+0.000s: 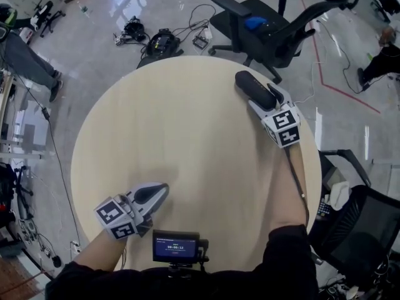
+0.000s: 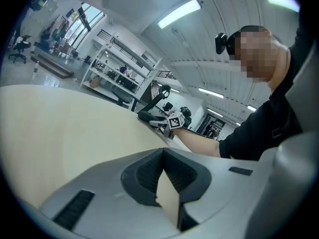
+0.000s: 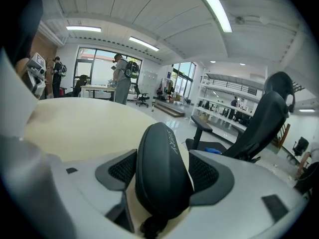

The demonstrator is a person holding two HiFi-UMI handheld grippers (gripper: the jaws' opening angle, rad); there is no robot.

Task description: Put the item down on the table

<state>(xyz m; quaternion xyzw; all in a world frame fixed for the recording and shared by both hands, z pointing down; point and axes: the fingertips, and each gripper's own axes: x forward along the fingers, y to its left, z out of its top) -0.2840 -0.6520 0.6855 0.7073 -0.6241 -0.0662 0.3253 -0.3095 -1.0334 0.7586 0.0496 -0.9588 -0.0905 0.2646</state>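
A long black zip case (image 1: pixel 252 86) (image 3: pixel 160 153) sits between the jaws of my right gripper (image 1: pixel 262 100) (image 3: pixel 162 178), which is shut on it with a pad pressed to each side. It hangs low over the far right part of the round pale wooden table (image 1: pixel 187 124), close to the rim; whether it touches the top I cannot tell. My left gripper (image 1: pixel 157 192) (image 2: pixel 162 158) is near the front left of the table, shut, with nothing in it. In the left gripper view the right gripper (image 2: pixel 155 121) and the case (image 2: pixel 147 116) show small across the table (image 2: pixel 60 118).
A small device with a lit screen (image 1: pixel 176 247) stands at the table's front edge. A black office chair (image 1: pixel 269 24) is just beyond the far rim, another chair (image 1: pixel 359 224) is at the right. Cables and gear (image 1: pixel 159 42) lie on the floor behind. People stand far off (image 3: pixel 119 78).
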